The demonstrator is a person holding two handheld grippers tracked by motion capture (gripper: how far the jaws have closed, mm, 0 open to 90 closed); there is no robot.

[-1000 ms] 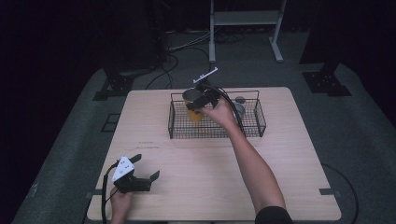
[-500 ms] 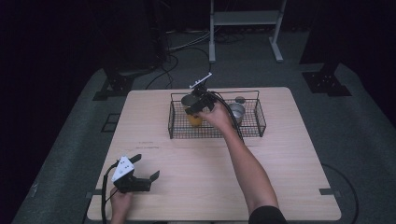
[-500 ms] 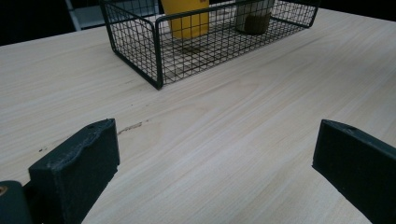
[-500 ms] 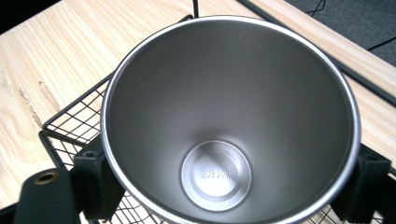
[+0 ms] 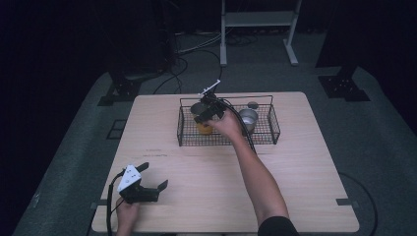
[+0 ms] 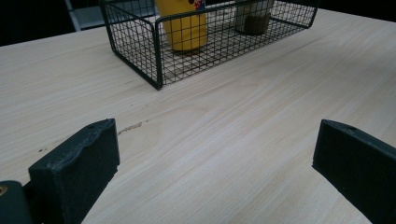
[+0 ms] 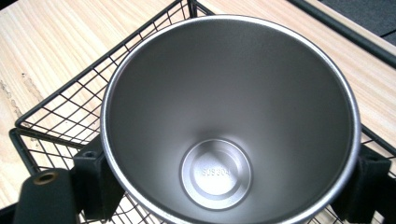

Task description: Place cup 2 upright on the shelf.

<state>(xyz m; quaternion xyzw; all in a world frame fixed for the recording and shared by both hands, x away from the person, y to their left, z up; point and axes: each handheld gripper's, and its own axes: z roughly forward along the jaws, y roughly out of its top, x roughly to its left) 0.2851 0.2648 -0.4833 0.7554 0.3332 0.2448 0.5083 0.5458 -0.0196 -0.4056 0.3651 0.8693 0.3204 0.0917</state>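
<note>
Bare tabletop (image 5: 295, 167) lies open between the left tool (image 5: 147, 189) and the wire basket (image 5: 273, 129). Basket walls bar sideways entry; a yellow cup (image 6: 183, 25) and steel cups (image 5: 247, 118) crowd its interior.

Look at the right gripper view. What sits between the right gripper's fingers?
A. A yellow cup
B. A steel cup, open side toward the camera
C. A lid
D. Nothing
B: the steel cup sits with a black finger against each side of its wall, above the wire basket.
</note>
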